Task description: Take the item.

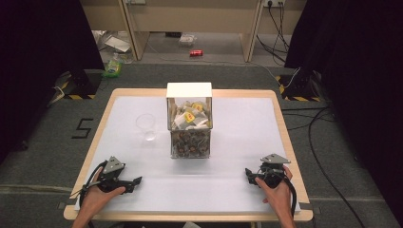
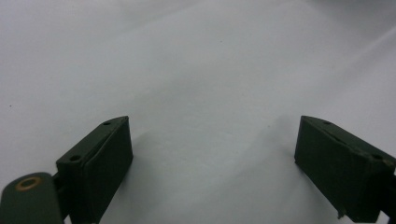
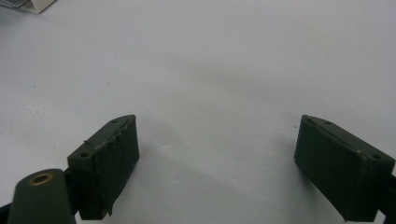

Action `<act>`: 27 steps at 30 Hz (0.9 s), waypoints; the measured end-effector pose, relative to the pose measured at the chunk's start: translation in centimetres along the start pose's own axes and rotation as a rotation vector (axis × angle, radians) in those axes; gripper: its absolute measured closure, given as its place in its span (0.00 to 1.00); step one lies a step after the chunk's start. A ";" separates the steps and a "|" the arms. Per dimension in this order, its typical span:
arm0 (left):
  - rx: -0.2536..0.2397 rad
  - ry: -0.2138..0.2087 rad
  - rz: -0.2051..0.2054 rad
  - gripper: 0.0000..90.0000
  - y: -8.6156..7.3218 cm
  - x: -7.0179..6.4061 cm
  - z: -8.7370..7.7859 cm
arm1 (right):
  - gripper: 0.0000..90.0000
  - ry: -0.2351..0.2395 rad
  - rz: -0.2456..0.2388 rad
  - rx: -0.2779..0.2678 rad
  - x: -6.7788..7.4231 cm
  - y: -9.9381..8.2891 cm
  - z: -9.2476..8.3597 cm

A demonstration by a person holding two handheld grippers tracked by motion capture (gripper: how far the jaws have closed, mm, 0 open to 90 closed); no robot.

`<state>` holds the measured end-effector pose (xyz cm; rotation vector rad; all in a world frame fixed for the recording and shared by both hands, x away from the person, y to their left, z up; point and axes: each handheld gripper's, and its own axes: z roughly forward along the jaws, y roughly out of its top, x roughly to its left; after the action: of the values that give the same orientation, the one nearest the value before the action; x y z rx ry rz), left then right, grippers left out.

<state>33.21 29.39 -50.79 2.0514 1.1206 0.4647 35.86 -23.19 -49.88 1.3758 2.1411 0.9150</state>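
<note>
A clear two-tier box (image 1: 189, 121) with a white lid stands at the table's middle; its upper tier holds tea bags with yellow tags (image 1: 190, 117), its lower tier dark wrapped pieces (image 1: 190, 144). A clear plastic cup (image 1: 146, 125) stands just left of the box. My left gripper (image 1: 135, 182) rests near the front left of the white mat, held in a hand, and it is open. My right gripper (image 1: 248, 175) rests near the front right, likewise open. In both gripper views the jaws stand wide apart over bare white mat (image 2: 205, 93), with nothing between them (image 3: 215, 154).
The white mat (image 1: 223, 185) covers a wood-edged table (image 1: 285, 133). Beyond the table lie floor cables (image 1: 313, 128), a green bottle (image 1: 113, 66), a red can (image 1: 196, 53) and black stands with hazard tape (image 1: 294, 88). Dark curtains hang at both sides.
</note>
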 end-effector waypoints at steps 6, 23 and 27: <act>-0.015 0.001 -0.018 0.17 0.1 0.2 -0.2 | 0.16 0.000 0.000 0.001 0.0 0.0 0.0; -0.165 -0.066 0.063 0.21 4.5 -3.3 -2.5 | 0.16 0.001 0.001 0.002 0.0 0.0 0.0; -0.221 -0.101 0.061 0.22 6.2 -4.0 -3.1 | 0.16 0.000 0.001 0.001 0.0 0.0 0.0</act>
<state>32.60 25.29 -44.00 1.8978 0.9074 0.4864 35.87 -23.18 -49.89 1.3770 2.1422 0.9144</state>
